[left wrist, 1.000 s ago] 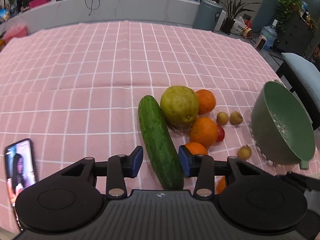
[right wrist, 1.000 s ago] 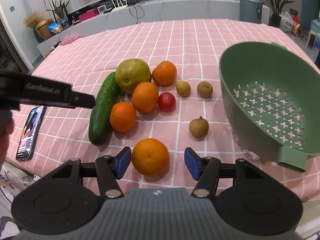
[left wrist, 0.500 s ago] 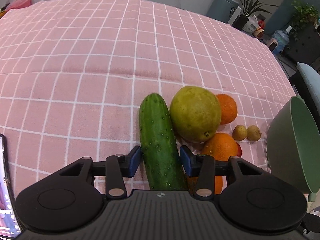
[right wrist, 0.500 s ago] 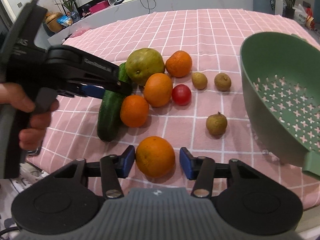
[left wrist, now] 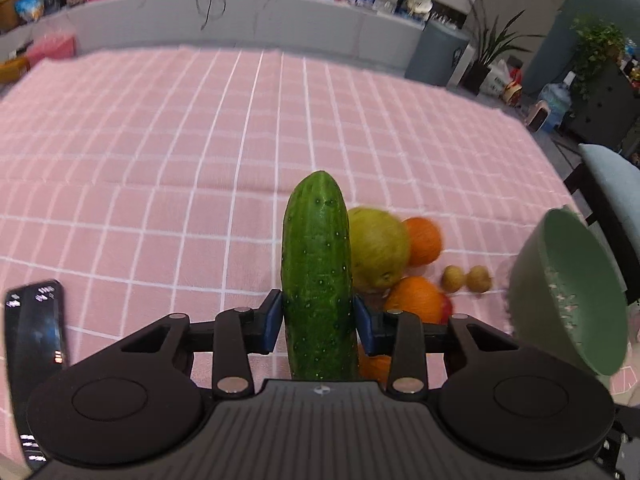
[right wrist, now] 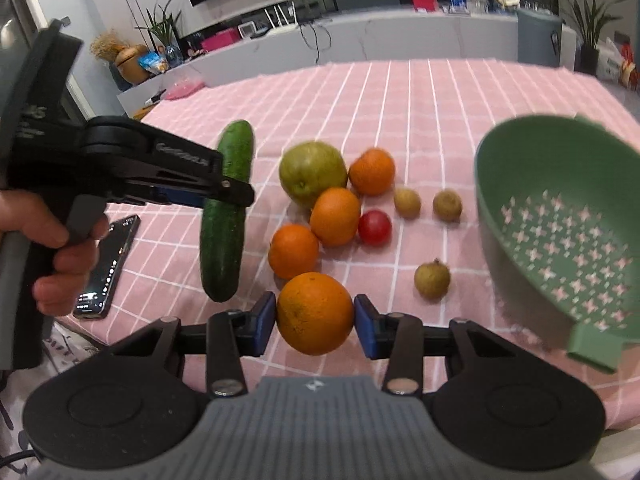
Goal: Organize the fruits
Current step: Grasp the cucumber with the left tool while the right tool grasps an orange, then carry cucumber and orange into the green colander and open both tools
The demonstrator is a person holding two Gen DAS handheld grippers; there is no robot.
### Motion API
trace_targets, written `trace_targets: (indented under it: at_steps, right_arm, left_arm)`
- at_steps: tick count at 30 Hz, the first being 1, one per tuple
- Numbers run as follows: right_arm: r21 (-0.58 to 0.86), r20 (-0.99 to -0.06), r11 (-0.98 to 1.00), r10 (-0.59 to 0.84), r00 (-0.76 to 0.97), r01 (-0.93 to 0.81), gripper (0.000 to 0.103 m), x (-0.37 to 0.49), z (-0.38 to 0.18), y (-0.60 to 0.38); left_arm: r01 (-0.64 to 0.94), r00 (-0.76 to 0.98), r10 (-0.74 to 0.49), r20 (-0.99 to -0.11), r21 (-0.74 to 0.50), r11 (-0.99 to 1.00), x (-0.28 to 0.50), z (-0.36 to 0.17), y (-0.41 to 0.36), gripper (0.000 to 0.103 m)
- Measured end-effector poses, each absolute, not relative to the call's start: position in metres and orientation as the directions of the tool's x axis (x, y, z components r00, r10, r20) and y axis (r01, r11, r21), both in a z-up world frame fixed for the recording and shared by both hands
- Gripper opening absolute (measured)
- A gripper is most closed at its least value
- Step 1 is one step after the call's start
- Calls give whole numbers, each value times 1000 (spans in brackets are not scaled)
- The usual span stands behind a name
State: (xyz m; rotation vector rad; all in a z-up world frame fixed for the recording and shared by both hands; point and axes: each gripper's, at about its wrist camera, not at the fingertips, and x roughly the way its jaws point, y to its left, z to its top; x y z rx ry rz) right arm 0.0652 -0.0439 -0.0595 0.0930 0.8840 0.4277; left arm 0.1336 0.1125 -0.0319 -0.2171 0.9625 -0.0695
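My left gripper (left wrist: 318,326) is shut on a green cucumber (left wrist: 318,268) and holds it lifted above the pink checked cloth; the cucumber also shows in the right wrist view (right wrist: 226,216). My right gripper (right wrist: 315,322) is shut on an orange (right wrist: 315,318), raised off the cloth. A large green-yellow fruit (right wrist: 312,172), three more oranges (right wrist: 335,216), a red tomato (right wrist: 374,227) and three small brown fruits (right wrist: 432,279) lie on the cloth. A green colander (right wrist: 560,232) stands tilted at the right.
A phone (right wrist: 108,268) lies on the cloth at the left near the table's front edge. A chair (left wrist: 612,200) stands beyond the table's right side. A grey counter (left wrist: 240,12) runs behind the far edge of the table.
My left gripper closed on the cucumber and lifted it off the cloth. My right gripper closed on the near orange and raised it.
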Motion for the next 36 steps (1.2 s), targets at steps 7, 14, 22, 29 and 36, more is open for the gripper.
trace_targets:
  at_steps: [7, 14, 22, 29, 36]
  right_arm:
    - [206, -652, 934, 353, 671, -291, 39, 64, -17, -84]
    - [61, -650, 973, 207, 731, -221, 39, 78, 6, -133]
    - [-72, -740, 977, 84, 668, -202, 39, 109, -5, -178]
    - [-168, -797, 945, 37, 602, -281, 39, 125, -30, -182]
    - [-194, -847, 917, 22, 530, -349, 39, 139, -51, -174]
  left_arm:
    - [61, 654, -207, -727, -222, 973, 116, 26, 79, 43]
    - [210, 648, -351, -676, -284, 936, 134, 51, 14, 43]
    - [323, 559, -479, -677, -355, 878, 172, 35, -56, 42]
    - [334, 466, -476, -746, -349, 875, 197, -2, -84, 42]
    - [324, 409, -478, -777, -366, 872, 202, -27, -87, 42]
